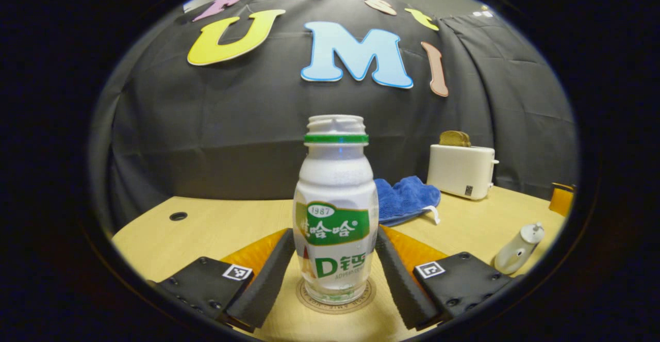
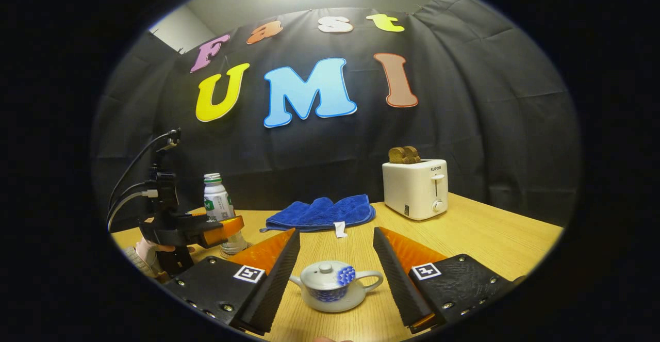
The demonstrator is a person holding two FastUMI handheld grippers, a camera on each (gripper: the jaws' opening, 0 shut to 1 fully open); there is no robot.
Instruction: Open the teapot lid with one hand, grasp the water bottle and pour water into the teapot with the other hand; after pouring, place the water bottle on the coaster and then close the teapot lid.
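The uncapped white plastic water bottle with a green label [image 1: 335, 213] stands on the round printed coaster [image 1: 336, 296] between the spread fingers of the left gripper [image 1: 335, 275]; a sideways nudge could topple it and spill. The right gripper view adds the small grey ceramic teapot with blue pattern [image 2: 332, 286], lid on, between the parted fingers of the right gripper [image 2: 336, 280]; the left gripper view alone shows the coaster.
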